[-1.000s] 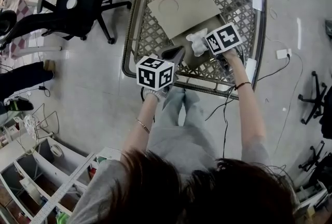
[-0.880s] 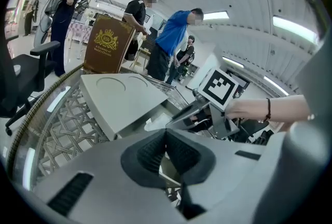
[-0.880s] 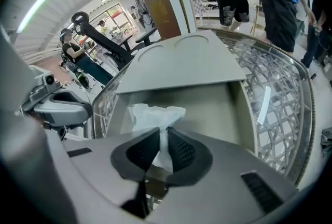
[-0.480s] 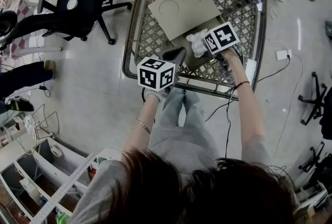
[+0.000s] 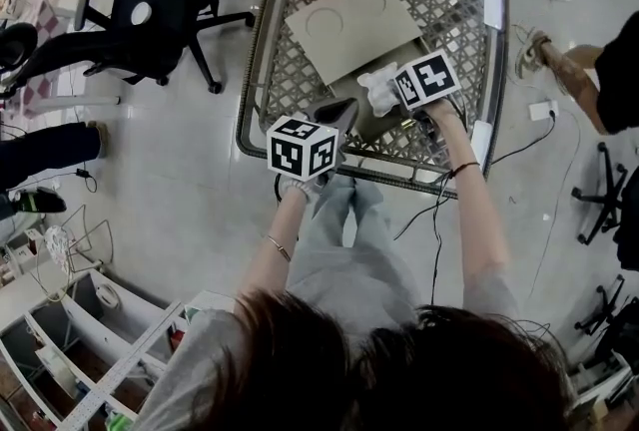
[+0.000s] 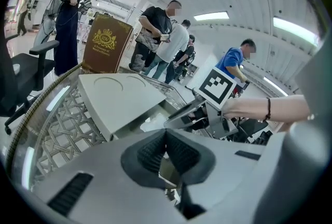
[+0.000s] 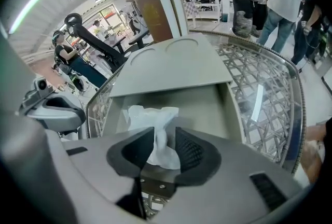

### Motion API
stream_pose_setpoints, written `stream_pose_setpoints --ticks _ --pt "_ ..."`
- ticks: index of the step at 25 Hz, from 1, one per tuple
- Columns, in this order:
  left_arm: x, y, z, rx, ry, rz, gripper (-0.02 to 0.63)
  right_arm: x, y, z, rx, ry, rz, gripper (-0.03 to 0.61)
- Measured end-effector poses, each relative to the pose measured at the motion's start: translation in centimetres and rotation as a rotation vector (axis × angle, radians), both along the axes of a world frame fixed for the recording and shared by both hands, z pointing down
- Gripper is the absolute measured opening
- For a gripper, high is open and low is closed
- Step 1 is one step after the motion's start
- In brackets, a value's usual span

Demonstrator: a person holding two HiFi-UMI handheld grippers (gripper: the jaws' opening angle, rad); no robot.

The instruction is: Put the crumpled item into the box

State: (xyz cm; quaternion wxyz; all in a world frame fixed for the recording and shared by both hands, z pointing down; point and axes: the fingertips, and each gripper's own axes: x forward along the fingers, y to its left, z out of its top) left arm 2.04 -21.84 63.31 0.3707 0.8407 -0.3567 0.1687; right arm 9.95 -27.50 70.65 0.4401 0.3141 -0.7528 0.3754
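Lying lengthwise btwn just-opened R gripper [image 7: 158, 139] jaws, tissue [image 7: 150, 116] points into box [image 7: 205, 109].

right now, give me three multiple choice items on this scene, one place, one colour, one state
1. Where is the tissue?
A. on the floor
B. between the right gripper jaws, at the open box
C. on a chair

2. What colour is the tissue?
A. white
B. red
C. black

3. How do the right gripper's jaws stand?
A. apart
B. pressed together
C. clamped on the box wall

Answers: 1 B, the right gripper view shows it in the gap, with the box inside just behind. 2 A, it is plain white in both views. 3 A, the jaws have just been opening and stand off the tissue between them.
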Motion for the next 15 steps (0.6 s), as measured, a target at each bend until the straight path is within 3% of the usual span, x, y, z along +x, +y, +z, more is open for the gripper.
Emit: stream_pose_setpoints --ticks 7,15 --pt "-0.3 -0.2 -0.9 0.014 0.014 -0.015 0.017 0.2 -0.2 -1.7 0.048 -0.023 0.033 0.129" --pt "-1.5 -0.1 -3.5 0.058 0.03 -0.039 0.017 0.1 1.1 -5.0 0.117 -0.095 0.06 0.053"
